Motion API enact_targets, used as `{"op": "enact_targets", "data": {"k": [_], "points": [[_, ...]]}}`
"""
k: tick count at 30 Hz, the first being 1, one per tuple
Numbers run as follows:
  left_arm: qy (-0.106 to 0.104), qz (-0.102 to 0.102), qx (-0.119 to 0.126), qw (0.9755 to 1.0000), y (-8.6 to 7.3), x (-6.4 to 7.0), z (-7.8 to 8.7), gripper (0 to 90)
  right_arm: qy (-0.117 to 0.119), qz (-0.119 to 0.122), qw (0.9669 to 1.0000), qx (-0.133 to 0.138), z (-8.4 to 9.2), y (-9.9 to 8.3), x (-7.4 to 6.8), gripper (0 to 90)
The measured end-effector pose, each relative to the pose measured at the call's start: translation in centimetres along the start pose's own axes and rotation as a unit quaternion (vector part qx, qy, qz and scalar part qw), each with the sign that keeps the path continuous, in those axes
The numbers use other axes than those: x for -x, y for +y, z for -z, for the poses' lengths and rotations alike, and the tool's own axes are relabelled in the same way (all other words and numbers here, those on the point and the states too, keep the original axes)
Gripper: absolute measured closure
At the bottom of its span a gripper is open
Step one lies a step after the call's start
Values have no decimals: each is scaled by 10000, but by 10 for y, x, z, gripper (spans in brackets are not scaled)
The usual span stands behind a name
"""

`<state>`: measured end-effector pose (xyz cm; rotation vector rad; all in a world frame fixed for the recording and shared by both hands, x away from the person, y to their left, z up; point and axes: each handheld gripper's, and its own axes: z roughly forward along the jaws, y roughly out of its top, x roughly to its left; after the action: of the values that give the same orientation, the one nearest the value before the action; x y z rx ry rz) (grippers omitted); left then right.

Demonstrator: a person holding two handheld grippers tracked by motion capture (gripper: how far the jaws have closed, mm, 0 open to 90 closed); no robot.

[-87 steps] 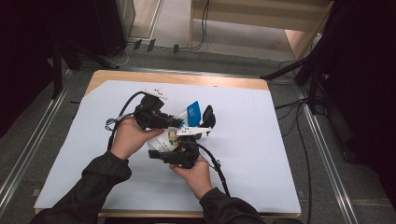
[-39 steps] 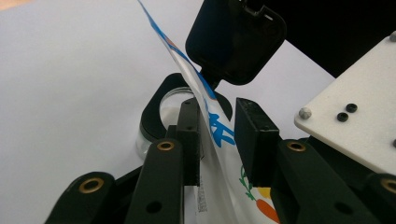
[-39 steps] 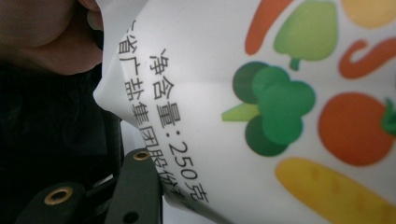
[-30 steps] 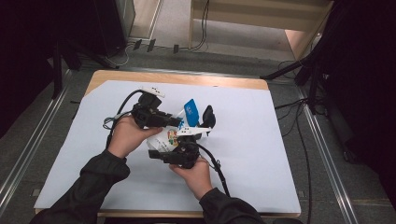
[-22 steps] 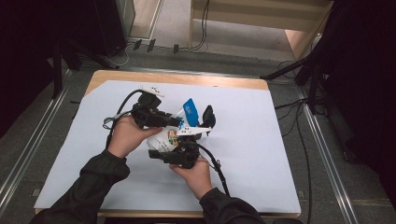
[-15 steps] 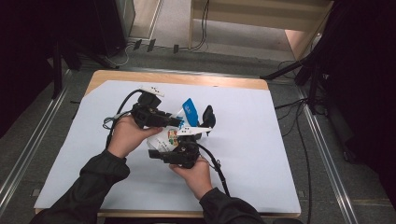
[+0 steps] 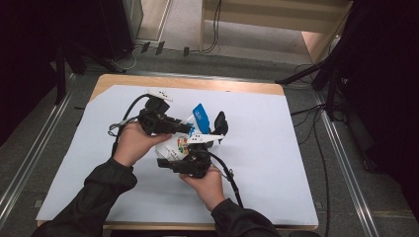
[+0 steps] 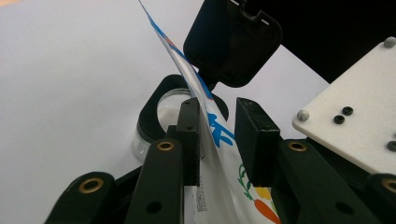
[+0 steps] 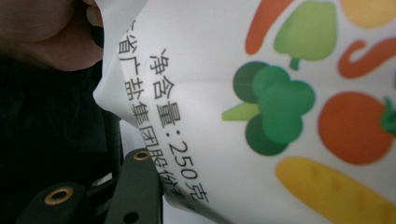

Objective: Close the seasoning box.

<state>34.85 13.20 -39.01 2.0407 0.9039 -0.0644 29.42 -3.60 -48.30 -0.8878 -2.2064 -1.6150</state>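
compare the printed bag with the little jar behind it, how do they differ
The bag is soft, opaque white plastic with blue lettering and vegetable pictures; the jar is rigid clear glass with a black collar. The bag stands between the left gripper jaws, off the table; the jar sits on the white table cover. The jar's black flip lid is open; whether the bag is open cannot be told. Both are small containers close together.

High view: overhead, facing forward and down on white-covered wooden table [image 7: 276, 148]. Gripper views: close along own black jaws, sharing glossy white printed plastic bag [image 8: 219, 154] [image 9: 261, 84] between and beside the fingers.
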Motion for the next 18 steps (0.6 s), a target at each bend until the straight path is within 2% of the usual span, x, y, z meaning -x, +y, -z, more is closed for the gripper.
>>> {"op": "enact_targets", "data": {"k": [18], "points": [[40, -42, -2, 10000, 0, 1, -2, 724, 52, -65, 10000, 26, 0, 1, -2, 617]]}}
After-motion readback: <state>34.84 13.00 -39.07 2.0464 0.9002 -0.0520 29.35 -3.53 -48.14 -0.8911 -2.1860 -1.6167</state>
